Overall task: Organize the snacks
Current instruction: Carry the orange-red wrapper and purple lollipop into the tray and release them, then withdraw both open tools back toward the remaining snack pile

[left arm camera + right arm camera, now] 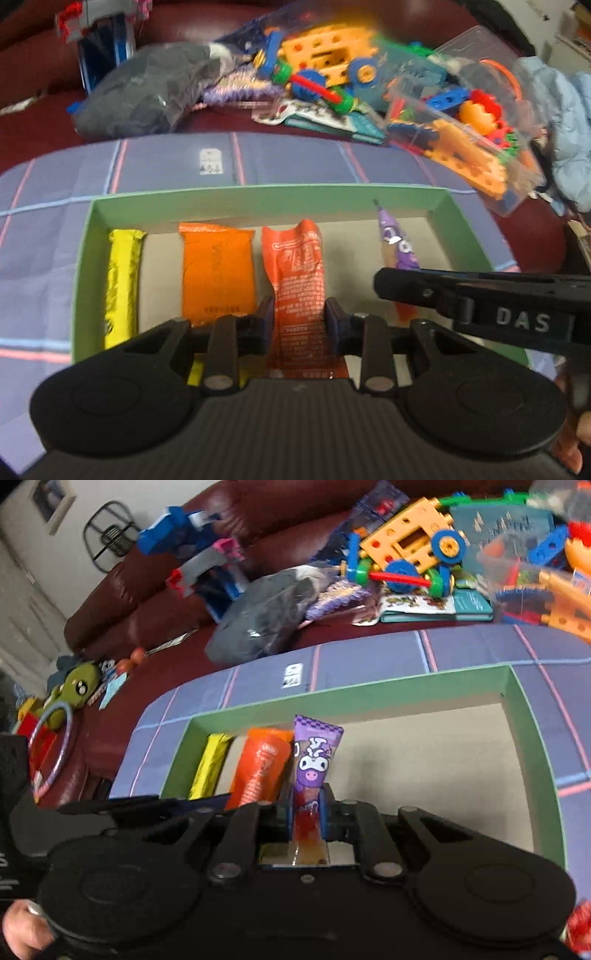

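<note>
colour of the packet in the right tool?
Purple packet with a cartoon face, reddish-orange at its lower end. Right wrist view shows it best, pinched in the right tool.

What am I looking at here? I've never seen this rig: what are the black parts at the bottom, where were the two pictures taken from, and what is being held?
There is no robot. A person holds a black two-finger tool in each hand, and a fisheye camera on each tool looks forward along its fingers. One picture comes from the left tool, the other from the right tool.

Both look into a shallow green box on a blue checked cloth. In the box lie a yellow bar and an orange packet. The left tool's fingers sit on either side of a red-orange sachet; whether they press it is unclear. The right tool is shut on a purple cartoon-print snack tube. Behind, on a dark red sofa, lie plastic construction toys.
</note>
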Motion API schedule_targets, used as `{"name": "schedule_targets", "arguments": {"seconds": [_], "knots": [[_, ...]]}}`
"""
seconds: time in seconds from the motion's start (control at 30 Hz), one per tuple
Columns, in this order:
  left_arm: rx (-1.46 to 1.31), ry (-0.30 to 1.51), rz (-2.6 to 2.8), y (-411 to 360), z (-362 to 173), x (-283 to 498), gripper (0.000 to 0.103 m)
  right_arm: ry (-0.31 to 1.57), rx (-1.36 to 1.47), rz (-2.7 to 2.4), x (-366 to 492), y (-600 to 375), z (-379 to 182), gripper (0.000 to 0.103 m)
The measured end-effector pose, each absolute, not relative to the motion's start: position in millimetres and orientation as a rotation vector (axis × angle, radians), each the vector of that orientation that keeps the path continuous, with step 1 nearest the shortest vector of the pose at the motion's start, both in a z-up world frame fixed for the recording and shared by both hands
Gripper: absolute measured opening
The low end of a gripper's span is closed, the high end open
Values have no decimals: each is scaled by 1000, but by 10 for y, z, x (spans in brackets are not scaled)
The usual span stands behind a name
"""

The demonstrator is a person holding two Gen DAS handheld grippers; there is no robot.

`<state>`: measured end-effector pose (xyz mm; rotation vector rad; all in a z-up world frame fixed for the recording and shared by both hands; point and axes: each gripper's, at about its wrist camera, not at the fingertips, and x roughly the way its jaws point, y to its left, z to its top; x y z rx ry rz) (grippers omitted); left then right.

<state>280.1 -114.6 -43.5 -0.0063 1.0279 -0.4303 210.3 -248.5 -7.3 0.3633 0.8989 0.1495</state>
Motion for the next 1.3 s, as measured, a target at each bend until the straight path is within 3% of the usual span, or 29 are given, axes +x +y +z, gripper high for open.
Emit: {"name": "schedule_targets", "arguments": {"seconds": [0.43,0.6,0.67,0.73,0.8,0.87,0.93,1.07,1.3], "knots": [[88,999,-375,-1095,-677,3191,32,953,399,171,2841,-2480,-646,13],[85,964,-400,-1166,-591,3129,43,947,401,167,2860,-2443,-647,13],[69,958,-400,-1185,-559,3111,62,938,396,166,2862,-2438,-618,19],[63,944,-393,-1201,-505,3081,66,922,407,156,2815,-2468,-546,54],[61,940,-389,-1199,-437,3029,71,896,413,147,2756,-2502,-462,69],[69,929,-371,-1205,-359,2956,84,873,399,142,2680,-2516,-365,77],[75,912,-356,-1201,-263,2849,90,869,408,140,2595,-2533,-283,94],[91,891,-356,-1197,-80,2570,100,846,407,131,2316,-2562,-95,102],[91,897,-403,-1207,108,1874,103,834,348,140,1645,-2608,170,103]]}}
